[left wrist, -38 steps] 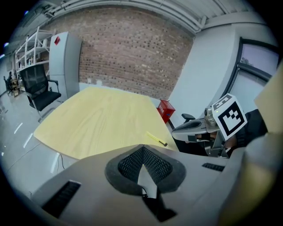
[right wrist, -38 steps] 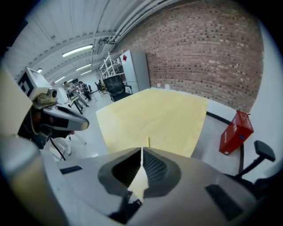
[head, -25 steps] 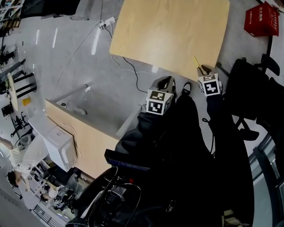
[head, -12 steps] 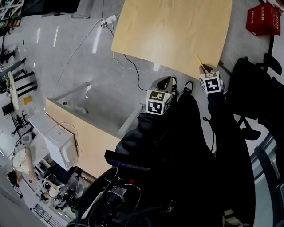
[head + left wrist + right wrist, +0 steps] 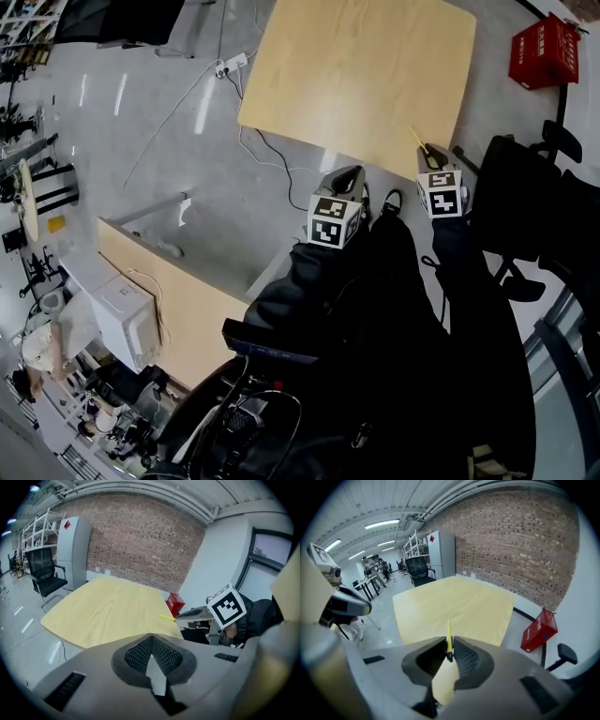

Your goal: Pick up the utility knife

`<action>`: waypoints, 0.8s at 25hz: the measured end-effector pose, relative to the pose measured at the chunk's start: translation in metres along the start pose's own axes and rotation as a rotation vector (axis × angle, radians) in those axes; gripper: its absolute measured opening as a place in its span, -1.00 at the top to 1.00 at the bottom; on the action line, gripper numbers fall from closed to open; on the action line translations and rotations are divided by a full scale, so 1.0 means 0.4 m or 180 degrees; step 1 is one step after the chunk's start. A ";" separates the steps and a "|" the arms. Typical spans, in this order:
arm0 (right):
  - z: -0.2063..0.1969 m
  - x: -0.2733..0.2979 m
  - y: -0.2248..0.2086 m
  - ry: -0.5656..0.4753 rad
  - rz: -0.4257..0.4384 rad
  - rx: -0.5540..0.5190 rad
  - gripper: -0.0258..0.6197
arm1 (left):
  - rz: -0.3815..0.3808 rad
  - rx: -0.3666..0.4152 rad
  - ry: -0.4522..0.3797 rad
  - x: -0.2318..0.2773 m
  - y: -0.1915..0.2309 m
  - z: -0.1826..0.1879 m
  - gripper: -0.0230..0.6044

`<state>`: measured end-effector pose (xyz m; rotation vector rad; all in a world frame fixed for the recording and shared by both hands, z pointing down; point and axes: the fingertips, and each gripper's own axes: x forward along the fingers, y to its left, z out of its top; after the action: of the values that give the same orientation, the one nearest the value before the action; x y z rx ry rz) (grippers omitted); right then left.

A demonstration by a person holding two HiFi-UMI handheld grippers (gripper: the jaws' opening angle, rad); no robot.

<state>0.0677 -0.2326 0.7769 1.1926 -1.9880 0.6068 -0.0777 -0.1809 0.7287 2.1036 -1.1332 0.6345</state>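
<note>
Utility knife [image 5: 449,639] pinched edge-on in the right gripper [image 5: 449,657], at the tabletop's [image 5: 356,75] near edge by the right corner. Points its long axis straight out from the jaws, over the wood. No reach left to make, by the look of it. Left gripper [image 5: 151,654] pressed together on nothing, off to the left. Shows only a thin yellow sliver; hard to tell blade from handle.

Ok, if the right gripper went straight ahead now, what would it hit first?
Probably the wooden table: the right gripper, shut on the yellow utility knife, points at its top, so the knife's tip would land first. Depth is uncertain.
</note>
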 end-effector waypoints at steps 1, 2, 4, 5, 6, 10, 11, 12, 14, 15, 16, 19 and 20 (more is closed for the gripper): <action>0.017 -0.011 -0.001 -0.0059 -0.0022 -0.0025 0.76 | -0.0007 0.0007 -0.0030 -0.003 -0.004 0.009 0.93; 0.037 -0.026 -0.001 -0.0130 -0.0043 -0.0052 0.76 | -0.0015 0.0009 -0.0064 -0.008 -0.008 0.019 0.93; 0.083 -0.064 0.002 -0.0315 -0.0082 -0.0092 0.76 | -0.0021 0.0025 -0.0134 -0.019 -0.014 0.042 0.93; 0.107 -0.088 0.003 -0.0423 -0.0103 -0.0095 0.76 | -0.0027 0.0038 -0.0173 -0.024 -0.020 0.056 0.93; 0.130 -0.116 0.002 -0.0531 -0.0128 -0.0093 0.76 | -0.0035 0.0054 -0.0216 -0.029 -0.027 0.074 0.93; 0.233 -0.241 0.002 -0.0958 -0.0233 -0.0106 0.76 | -0.0091 0.0178 -0.0470 -0.056 -0.065 0.178 0.93; 0.258 -0.273 0.004 -0.1056 -0.0258 -0.0105 0.76 | -0.0095 0.0226 -0.0534 -0.066 -0.073 0.206 0.93; 0.281 -0.305 0.005 -0.1152 -0.0283 -0.0099 0.76 | -0.0095 0.0277 -0.0600 -0.077 -0.081 0.232 0.93; 0.326 -0.369 0.005 -0.1355 -0.0331 -0.0086 0.76 | -0.0109 0.0359 -0.0736 -0.100 -0.100 0.285 0.93; 0.350 -0.401 0.004 -0.1460 -0.0355 -0.0085 0.76 | -0.0125 0.0386 -0.0805 -0.114 -0.111 0.312 0.93; 0.373 -0.432 0.004 -0.1558 -0.0379 -0.0084 0.76 | -0.0143 0.0411 -0.0879 -0.130 -0.122 0.339 0.93; 0.434 -0.526 -0.003 -0.1834 -0.0468 -0.0075 0.76 | -0.0184 0.0512 -0.1105 -0.181 -0.154 0.413 0.93; 0.453 -0.558 -0.006 -0.1930 -0.0501 -0.0071 0.76 | -0.0194 0.0557 -0.1178 -0.196 -0.165 0.437 0.93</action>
<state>0.0759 -0.2393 0.4894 1.6390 -2.3420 0.1430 -0.0427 -0.2407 0.5383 2.4668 -1.2400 0.3317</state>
